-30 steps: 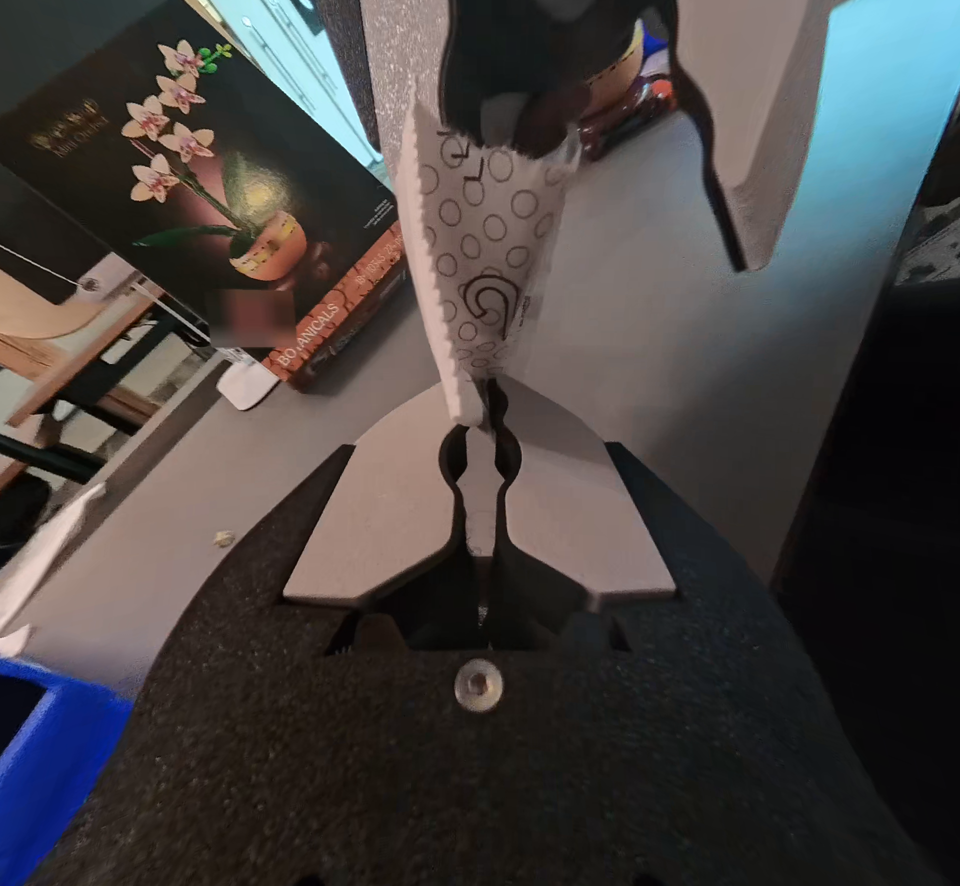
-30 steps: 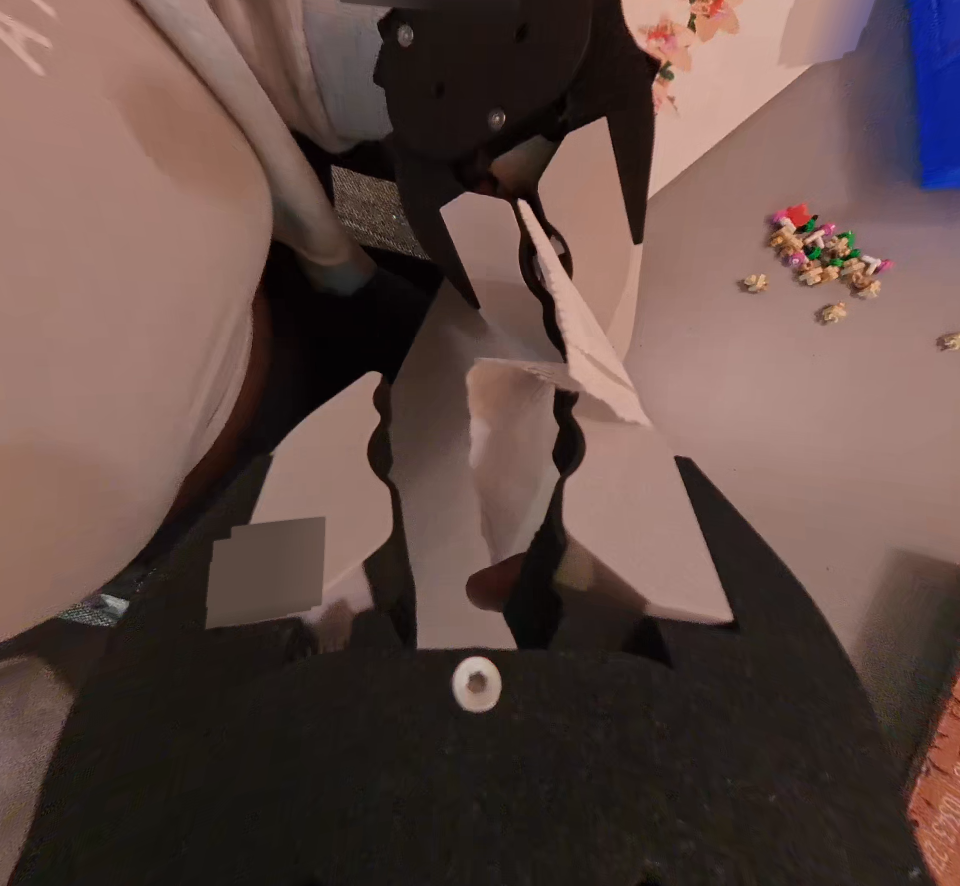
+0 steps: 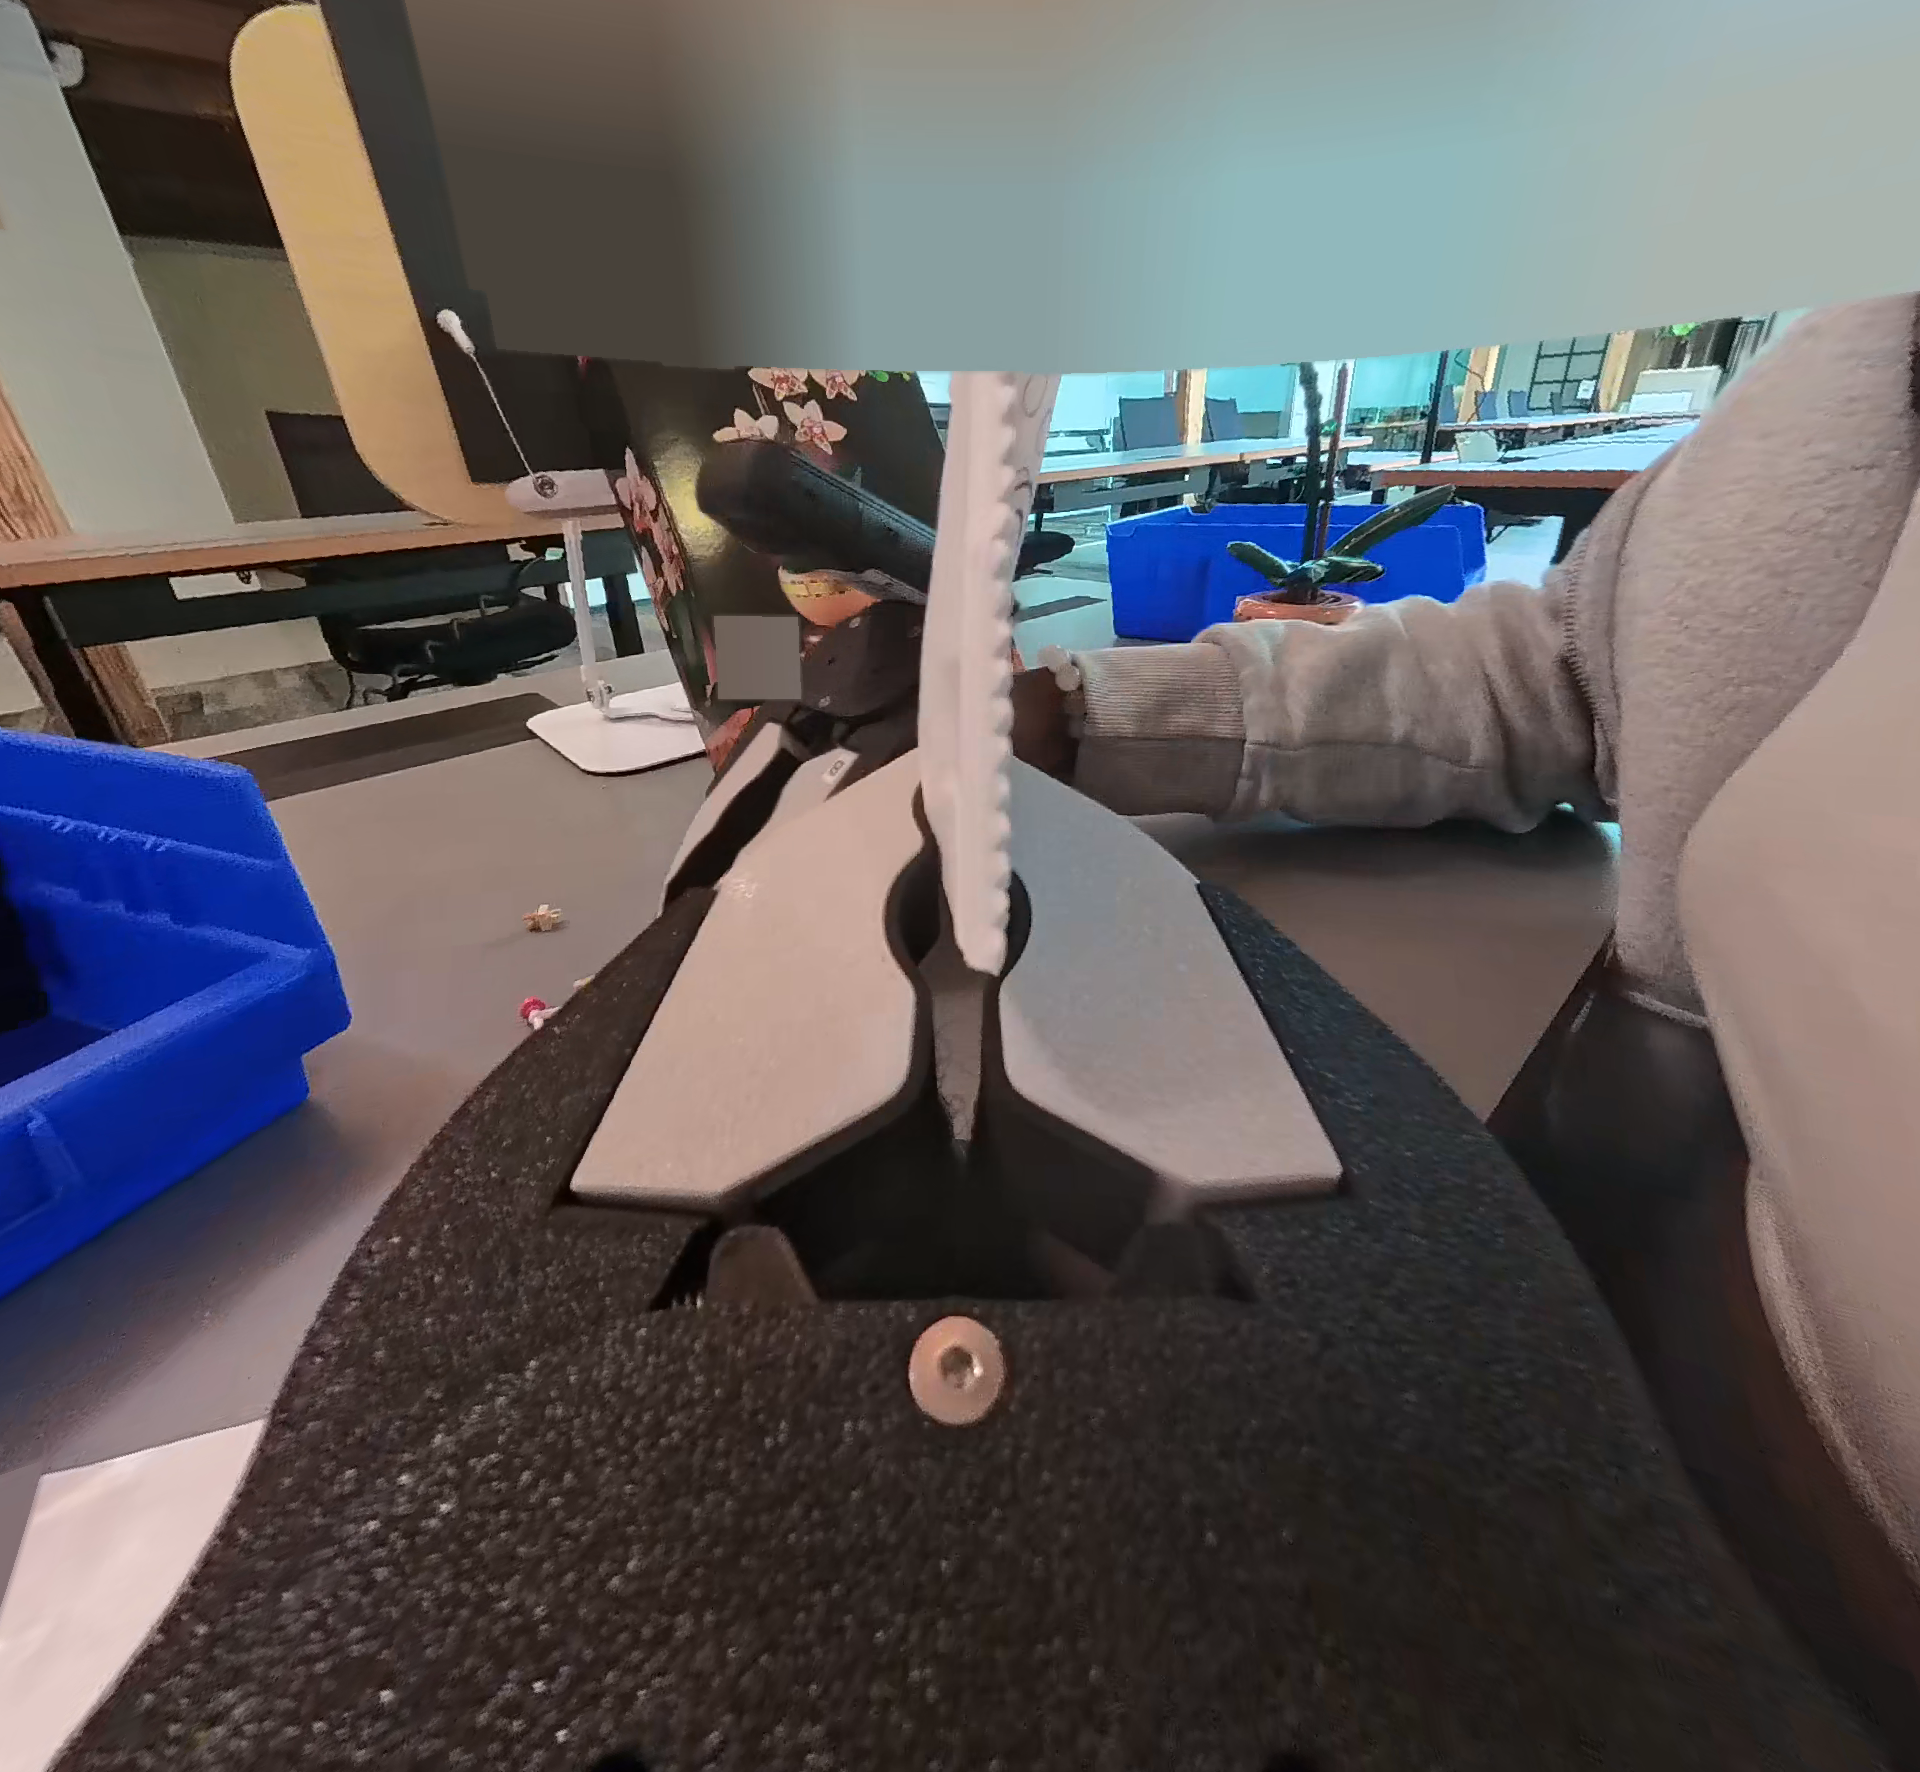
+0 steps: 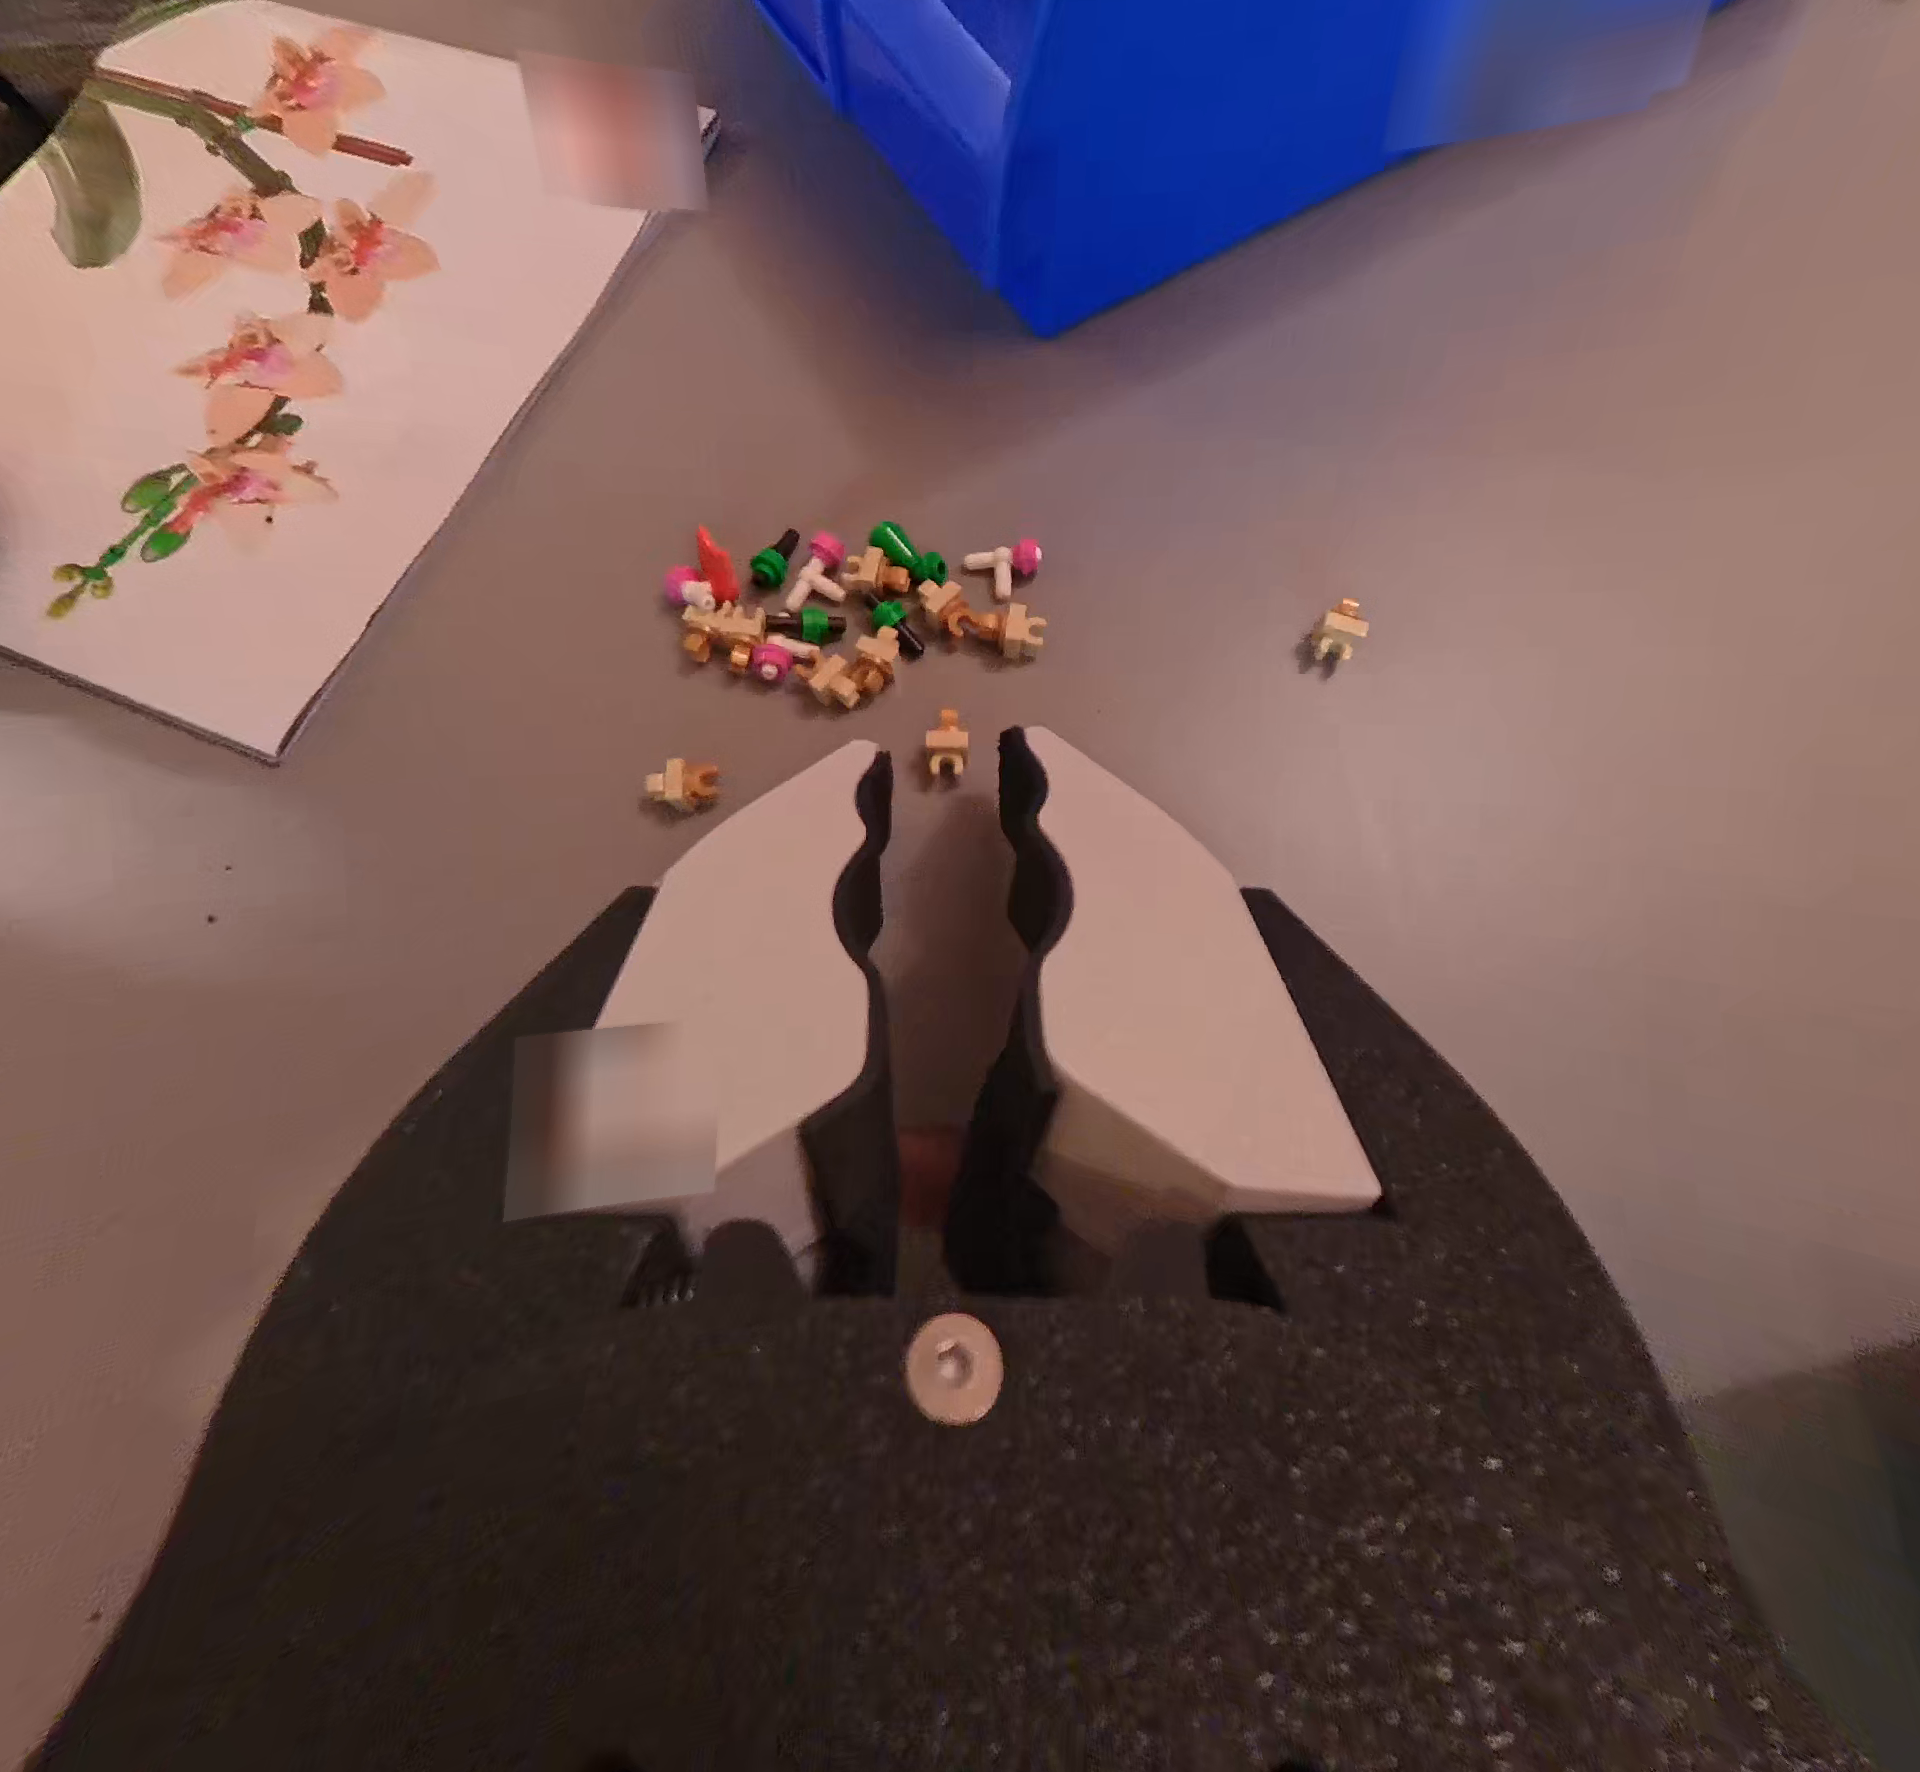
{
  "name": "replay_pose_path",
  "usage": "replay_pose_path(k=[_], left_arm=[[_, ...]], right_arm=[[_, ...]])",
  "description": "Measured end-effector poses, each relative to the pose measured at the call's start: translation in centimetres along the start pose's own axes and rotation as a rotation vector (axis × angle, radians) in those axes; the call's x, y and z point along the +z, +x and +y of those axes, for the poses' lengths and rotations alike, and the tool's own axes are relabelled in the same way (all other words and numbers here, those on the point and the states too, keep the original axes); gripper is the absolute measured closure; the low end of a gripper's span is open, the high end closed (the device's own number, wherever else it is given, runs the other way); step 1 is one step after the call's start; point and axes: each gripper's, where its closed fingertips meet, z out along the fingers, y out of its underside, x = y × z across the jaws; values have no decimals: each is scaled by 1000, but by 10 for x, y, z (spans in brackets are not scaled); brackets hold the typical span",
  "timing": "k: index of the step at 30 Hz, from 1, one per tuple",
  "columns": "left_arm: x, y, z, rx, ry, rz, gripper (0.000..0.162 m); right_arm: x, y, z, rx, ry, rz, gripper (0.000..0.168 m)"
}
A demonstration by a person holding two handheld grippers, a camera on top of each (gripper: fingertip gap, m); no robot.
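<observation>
The left hand-held gripper is clamped narrowly on a white paper bag with a serrated edge, which stands upright from between its fingertips. To its left a blue bin rests on the grey tabletop. The right hand-held gripper hangs over the tabletop with its jaws slightly parted and holding nothing; a tan brick piece lies between its fingertips, a pile of small coloured pieces just ahead, and an orchid booklet to the left.

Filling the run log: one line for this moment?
left tool: shut on white paper bag | right tool: open, over tan brick
</observation>
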Motion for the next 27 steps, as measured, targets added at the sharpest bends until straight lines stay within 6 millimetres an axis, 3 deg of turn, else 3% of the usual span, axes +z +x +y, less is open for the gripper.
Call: replay_pose_path(k=[4, 8, 21, 27], left_arm=[[0, -1, 3, 0, 4, 2, 161], [1, -2, 2, 1, 12, 3, 161], [5, -2, 3, -4, 12, -20, 161], [9, 4, 2, 11, -2, -11, 161]], right_arm=[[9, 3, 2, 0, -38, -5, 149], [12, 4, 4, -7, -61, -10, 161], [0, 2, 12, -24, -63, 1, 161], [3, 8, 5, -26, -52, 35, 161]])
